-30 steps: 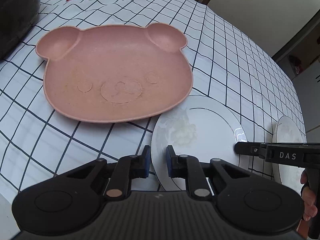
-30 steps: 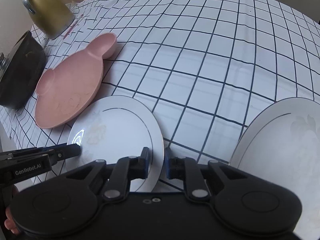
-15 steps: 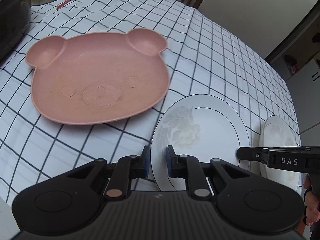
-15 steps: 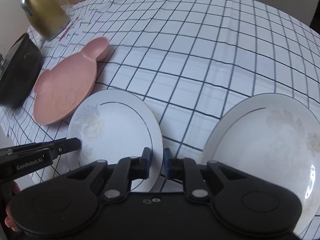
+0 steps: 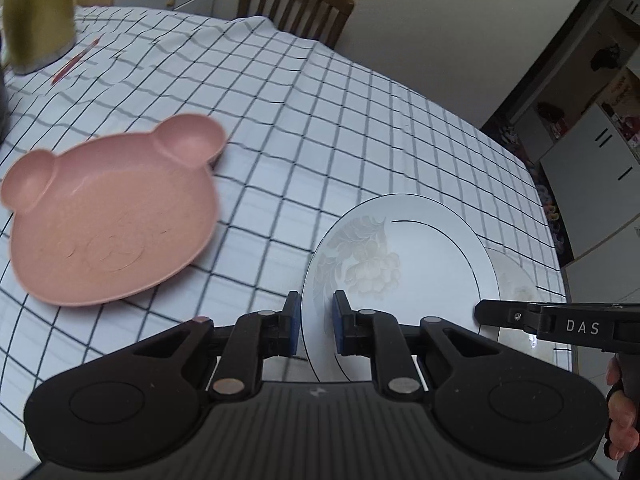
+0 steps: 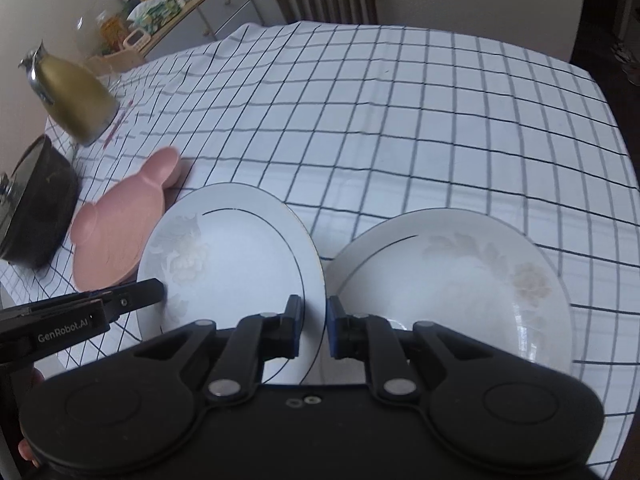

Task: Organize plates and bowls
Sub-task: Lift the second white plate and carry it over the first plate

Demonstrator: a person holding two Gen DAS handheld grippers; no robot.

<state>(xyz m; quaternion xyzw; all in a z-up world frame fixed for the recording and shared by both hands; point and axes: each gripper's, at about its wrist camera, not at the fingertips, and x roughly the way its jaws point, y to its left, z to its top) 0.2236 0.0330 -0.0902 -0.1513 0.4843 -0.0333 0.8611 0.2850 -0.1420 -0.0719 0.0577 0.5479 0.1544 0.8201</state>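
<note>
A white plate [image 6: 240,256] with a faint flower print and thin dark ring is held above the checked cloth. Right of it lies a matching white plate [image 6: 460,276]; left, a pink bear-shaped plate [image 5: 108,216].

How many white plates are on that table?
2. One white plate is gripped at opposite edges by both claws, beside the pink bear plate. The other white plate lies right of it, partly tucked underneath.

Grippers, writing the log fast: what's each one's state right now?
Left gripper: closed on the white plate's left rim.
Right gripper: closed on the same plate's right rim.
</note>
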